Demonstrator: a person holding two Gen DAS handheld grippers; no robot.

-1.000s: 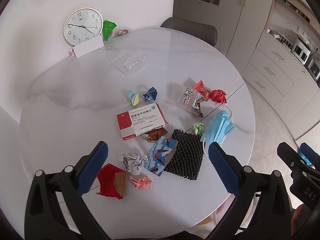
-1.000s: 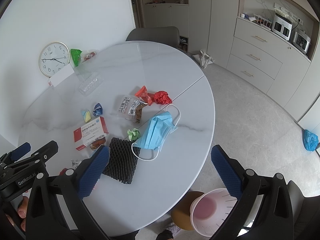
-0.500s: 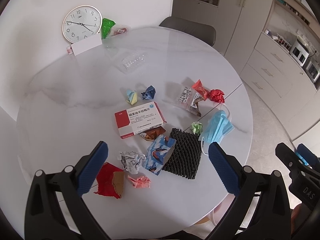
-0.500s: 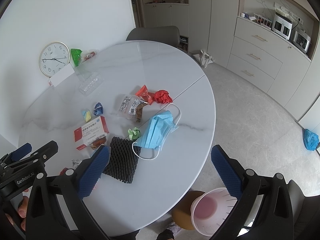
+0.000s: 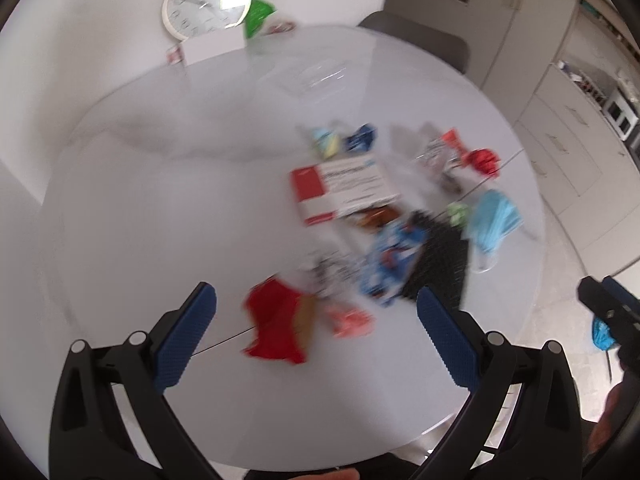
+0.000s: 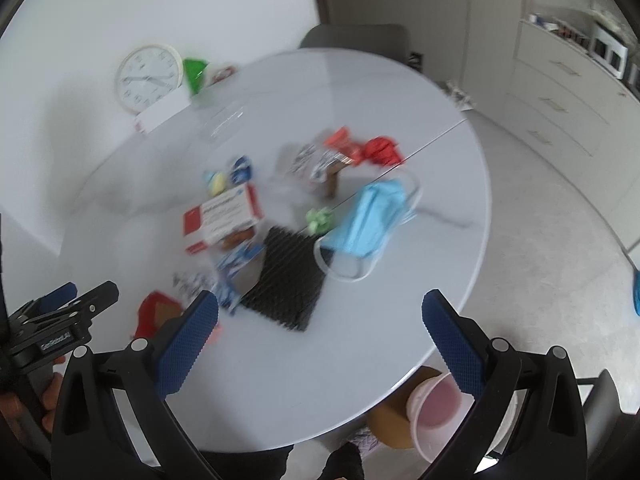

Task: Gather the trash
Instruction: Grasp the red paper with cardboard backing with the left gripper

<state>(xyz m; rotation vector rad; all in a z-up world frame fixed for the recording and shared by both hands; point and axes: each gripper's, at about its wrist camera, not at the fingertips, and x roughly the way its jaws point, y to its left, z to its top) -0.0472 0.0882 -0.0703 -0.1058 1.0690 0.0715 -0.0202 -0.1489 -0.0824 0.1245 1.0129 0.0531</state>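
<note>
Both the left tool and the right tool are hanging wide and empty above the table, near the black foam net.

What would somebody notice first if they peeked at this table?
Probably the jumble of bright trash in the middle of the round white table: a blue face mask toward its right edge, touching a black foam net. A red-and-white medicine box lies left of them, and a white clock leans against the wall at the far side.
</note>
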